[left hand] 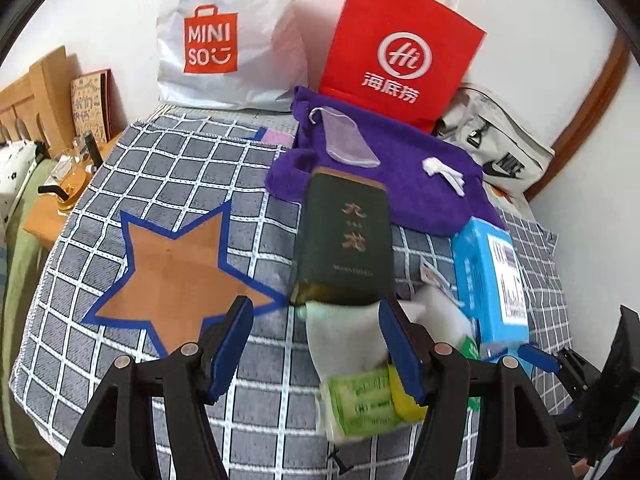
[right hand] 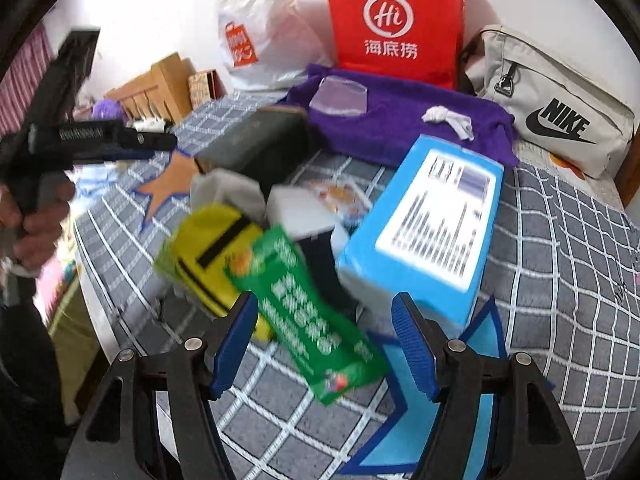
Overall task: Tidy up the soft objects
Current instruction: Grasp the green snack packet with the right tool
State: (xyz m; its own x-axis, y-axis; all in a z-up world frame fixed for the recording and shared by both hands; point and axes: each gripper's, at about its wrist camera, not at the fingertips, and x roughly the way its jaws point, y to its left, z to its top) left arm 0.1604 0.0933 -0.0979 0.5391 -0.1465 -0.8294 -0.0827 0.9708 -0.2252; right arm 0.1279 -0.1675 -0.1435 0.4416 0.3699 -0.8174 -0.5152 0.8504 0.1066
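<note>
Underneath, a grey checked cloth (left hand: 168, 184) over the whole tabletop, orange star patch (left hand: 180, 276) at left. Behind, a purple towel (left hand: 404, 176) spread flat before a red paper bag (left hand: 400, 48). Mid-cloth, a jumble: blue box (right hand: 424, 224), dark green tin (left hand: 346, 240), yellow pouch (right hand: 216, 248), green tissue pack (right hand: 308, 308). Left gripper (left hand: 316, 344) and right gripper (right hand: 324, 344) both above the pile, jaws released, grasping nothing.

Two close wrist views, angled down (shared clutter (left hand: 360, 360), red bag (right hand: 396, 20))
</note>
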